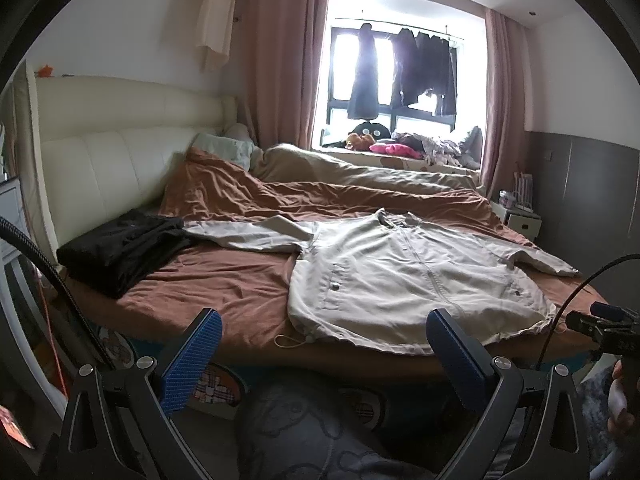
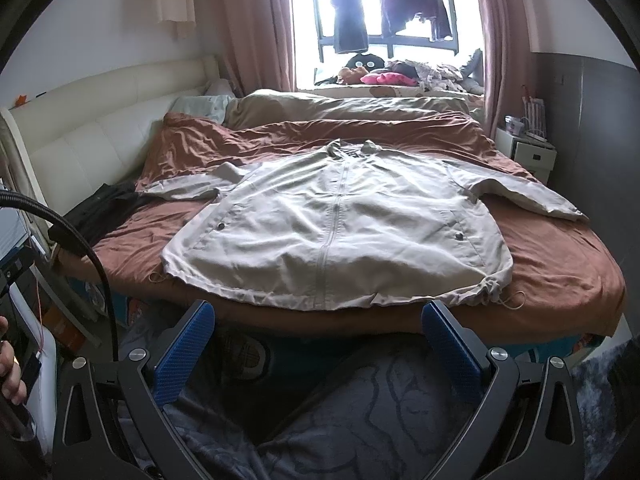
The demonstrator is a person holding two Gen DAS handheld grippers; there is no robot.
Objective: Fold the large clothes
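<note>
A light beige zip jacket (image 1: 400, 276) lies spread face up on the brown bedsheet (image 1: 224, 292), sleeves out to both sides, hem toward me. It also shows in the right wrist view (image 2: 340, 236). My left gripper (image 1: 324, 320) is open and empty, held off the bed's near edge, left of the jacket's hem. My right gripper (image 2: 318, 312) is open and empty, just short of the middle of the hem. The right gripper's body shows at the right edge of the left wrist view (image 1: 600, 324).
A folded black garment (image 1: 120, 248) lies at the left by the cream headboard (image 1: 100, 168). A rumpled brown and tan duvet (image 2: 340, 120) fills the far half. A white nightstand (image 2: 528, 156) stands at the right. Clothes hang at the window (image 1: 404, 68).
</note>
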